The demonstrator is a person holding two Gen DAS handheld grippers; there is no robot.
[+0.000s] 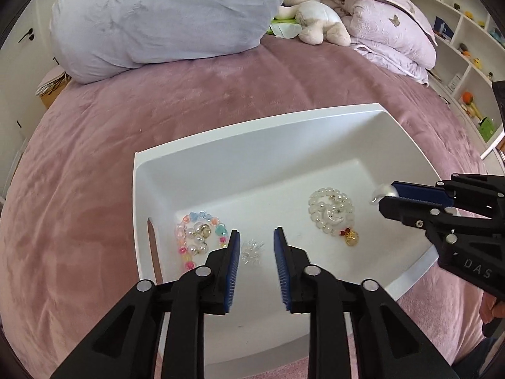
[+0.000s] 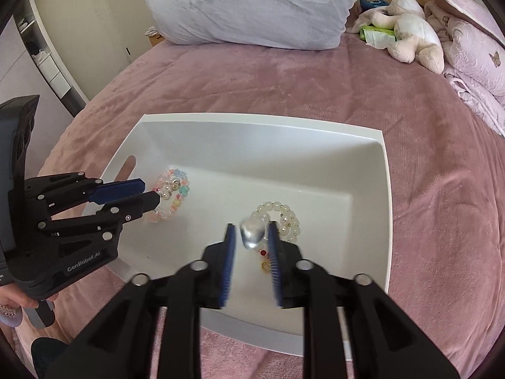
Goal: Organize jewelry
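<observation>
Both views are bright with soft, even daylight and colours read true. The white tray (image 1: 252,132) is close to overexposed, its inner walls washing out with only faint grey shading in the corners, and the shadows under the beads are weak. Fisheye distortion bows the bed (image 1: 94,158) into a dome and curves the shelves at the right of the frame, with dark vignetting in every corner. In the right wrist view the right tongs (image 2: 251,232) smear with motion blur, as does the clear piece (image 2: 251,233) between them.

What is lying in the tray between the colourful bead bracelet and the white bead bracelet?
A small clear spiky trinket lies on the white tray floor between the colourful bracelet and the white bracelet, framed by the left gripper; the left wrist view shows it.
</observation>
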